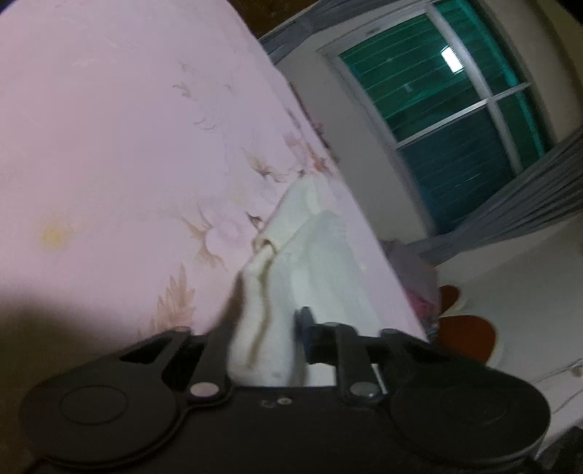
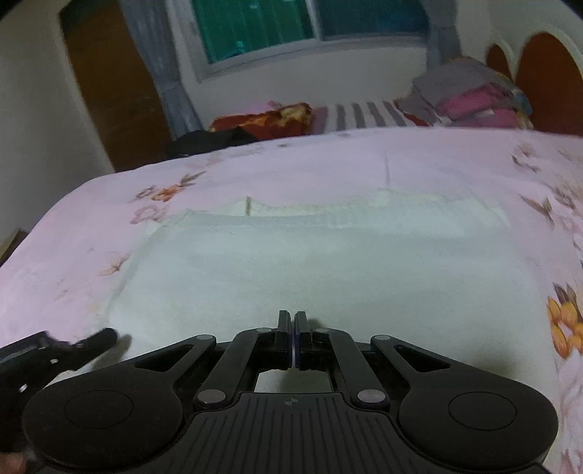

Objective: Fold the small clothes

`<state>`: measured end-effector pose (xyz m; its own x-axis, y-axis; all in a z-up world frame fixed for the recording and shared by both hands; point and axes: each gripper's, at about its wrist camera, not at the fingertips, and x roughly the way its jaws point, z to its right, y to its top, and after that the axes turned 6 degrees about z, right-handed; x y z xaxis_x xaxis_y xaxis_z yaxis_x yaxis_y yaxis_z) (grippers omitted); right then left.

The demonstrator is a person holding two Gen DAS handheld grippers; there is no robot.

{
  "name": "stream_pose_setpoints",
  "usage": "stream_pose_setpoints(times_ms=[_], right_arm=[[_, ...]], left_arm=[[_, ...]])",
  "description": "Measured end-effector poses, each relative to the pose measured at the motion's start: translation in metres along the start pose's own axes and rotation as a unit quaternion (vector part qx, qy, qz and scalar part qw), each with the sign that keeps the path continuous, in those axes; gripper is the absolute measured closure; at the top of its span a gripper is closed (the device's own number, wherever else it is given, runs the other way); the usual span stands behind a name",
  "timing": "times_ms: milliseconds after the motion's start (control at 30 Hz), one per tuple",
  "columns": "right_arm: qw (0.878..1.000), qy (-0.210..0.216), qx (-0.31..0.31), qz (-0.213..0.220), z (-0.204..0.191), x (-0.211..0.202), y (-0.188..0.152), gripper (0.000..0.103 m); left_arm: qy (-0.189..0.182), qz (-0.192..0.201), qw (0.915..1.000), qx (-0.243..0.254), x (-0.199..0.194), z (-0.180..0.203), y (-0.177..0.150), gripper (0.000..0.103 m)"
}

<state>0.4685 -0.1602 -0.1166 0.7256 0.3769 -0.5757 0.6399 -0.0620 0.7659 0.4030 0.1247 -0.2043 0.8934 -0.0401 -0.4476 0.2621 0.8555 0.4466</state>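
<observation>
I see a big bed (image 2: 328,164) with a pink sheet that has flowers on it. Behind the bed is a window (image 2: 255,25) with green blinds and grey curtains (image 2: 160,73). At the far side sits a pile of folded clothes (image 2: 470,94), with a red and white headboard (image 2: 546,73) next to it.

A small white garment (image 2: 309,262) lies flat on the bed, right in front of my right gripper (image 2: 293,328). That gripper is pinched all the way closed, and its tips rest on the near edge of the white cloth. I cannot tell if any cloth is caught in it.

My left gripper (image 1: 267,339) is nearly closed and holds a bunched corner of the white garment (image 1: 291,255), lifted off the sheet. In the right view it shows at the garment's near left corner.
</observation>
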Motion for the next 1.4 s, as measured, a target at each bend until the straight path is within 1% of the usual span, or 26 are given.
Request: stream_pose_setpoints(times_ms=[100, 133, 167, 200, 233, 267, 300, 333, 367, 433, 500, 600, 667, 800, 933, 1000, 1033, 1067, 1100, 1133, 1167, 1233, 1267, 1300, 1333, 1400], right_arm=[[1.0, 0.004, -0.02, 0.009, -0.006, 0.005, 0.0, 0.102], [1.0, -0.003, -0.03, 0.0, -0.006, 0.014, -0.003, 0.102], [0.999, -0.009, -0.034, -0.02, -0.004, 0.024, -0.009, 0.103], [0.999, -0.004, -0.031, -0.008, -0.002, 0.025, -0.011, 0.103], [0.999, -0.004, -0.033, -0.009, -0.003, 0.025, -0.011, 0.103], [0.999, -0.003, -0.031, -0.01, -0.002, 0.025, -0.01, 0.103], [1.0, 0.001, -0.024, -0.01, 0.0, 0.024, -0.01, 0.103], [1.0, 0.008, -0.01, -0.009, 0.005, 0.024, -0.01, 0.103], [1.0, 0.016, 0.002, -0.009, 0.01, 0.023, -0.01, 0.103], [0.999, 0.029, 0.024, -0.001, 0.019, 0.015, -0.006, 0.103], [0.998, 0.031, 0.046, 0.02, 0.033, -0.001, -0.001, 0.103], [0.993, 0.034, 0.1, 0.045, 0.066, -0.025, 0.007, 0.103], [0.988, 0.035, 0.137, 0.058, 0.09, -0.04, 0.012, 0.103], [0.974, 0.023, 0.203, 0.101, 0.144, -0.08, 0.021, 0.103], [0.966, 0.012, 0.23, 0.117, 0.189, -0.109, 0.027, 0.103], [0.962, 0.011, 0.243, 0.119, 0.206, -0.118, 0.026, 0.103], [0.961, 0.017, 0.25, 0.118, 0.214, -0.12, 0.026, 0.102], [0.96, 0.019, 0.258, 0.112, 0.221, -0.121, 0.026, 0.1], [0.959, 0.015, 0.263, 0.104, 0.228, -0.123, 0.025, 0.077], [0.959, 0.014, 0.263, 0.104, 0.231, -0.126, 0.026, 0.043], [0.959, 0.017, 0.258, 0.115, 0.231, -0.13, 0.026, 0.039], [0.962, 0.037, 0.247, 0.114, 0.229, -0.136, 0.024, 0.039], [0.962, 0.046, 0.246, 0.108, 0.227, -0.133, 0.025, 0.039], [0.962, 0.056, 0.246, 0.104, 0.225, -0.131, 0.025, 0.043], [0.963, 0.069, 0.243, 0.095, 0.218, -0.125, 0.025, 0.05], [0.965, 0.089, 0.236, 0.065, 0.207, -0.11, 0.025, 0.051]], left_arm=[[0.007, 0.023, 0.9996, 0.018, -0.013, 0.003, 0.005, 0.095], [0.006, 0.026, 0.9993, 0.024, -0.015, 0.004, 0.005, 0.095], [0.01, 0.025, 0.9991, 0.031, -0.015, 0.005, 0.004, 0.092], [0.023, 0.021, 0.9986, 0.044, -0.012, 0.007, 0.004, 0.086], [0.026, 0.018, 0.9985, 0.045, -0.011, 0.007, 0.003, 0.085], [0.018, 0.02, 0.9991, 0.034, -0.011, 0.006, 0.003, 0.081], [0.01, 0.018, 0.9994, 0.029, -0.011, 0.006, 0.005, 0.087], [0.016, 0.018, 0.9989, 0.04, -0.011, 0.011, 0.006, 0.095], [0.027, 0.02, 0.9976, 0.06, -0.013, 0.018, 0.007, 0.096], [0.017, 0.035, 0.9942, 0.101, -0.024, 0.04, 0.008, 0.096], [0.001, 0.032, 0.9852, 0.168, -0.028, 0.076, 0.003, 0.096], [-0.044, 0.0, 0.9721, 0.23, -0.026, 0.125, -0.015, 0.096], [-0.064, -0.017, 0.9611, 0.268, -0.022, 0.157, -0.034, 0.096], [-0.084, -0.061, 0.9378, 0.331, -0.011, 0.206, -0.085, 0.096], [-0.089, -0.118, 0.915, 0.375, 0.007, 0.236, -0.149, 0.094], [-0.092, -0.198, 0.8944, 0.39, 0.025, 0.241, -0.185, 0.068], [-0.087, -0.234, 0.8865, 0.39, 0.031, 0.241, -0.196, 0.065], [-0.085, -0.248, 0.886, 0.383, 0.029, 0.24, -0.2, 0.068], [-0.1, -0.236, 0.8924, 0.371, 0.02, 0.238, -0.194, 0.068], [-0.116, -0.221, 0.8997, 0.358, 0.014, 0.234, -0.182, 0.067], [-0.119, -0.201, 0.9097, 0.344, 0.006, 0.229, -0.165, 0.067], [-0.101, -0.16, 0.9235, 0.334, 0.002, 0.22, -0.133, 0.069], [-0.088, -0.141, 0.9274, 0.335, 0.002, 0.213, -0.118, 0.069], [-0.071, -0.129, 0.9309, 0.334, 0.006, 0.205, -0.103, 0.07], [-0.052, -0.128, 0.9349, 0.327, 0.013, 0.198, -0.091, 0.07], [-0.037, -0.133, 0.9407, 0.31, 0.024, 0.182, -0.076, 0.07]])
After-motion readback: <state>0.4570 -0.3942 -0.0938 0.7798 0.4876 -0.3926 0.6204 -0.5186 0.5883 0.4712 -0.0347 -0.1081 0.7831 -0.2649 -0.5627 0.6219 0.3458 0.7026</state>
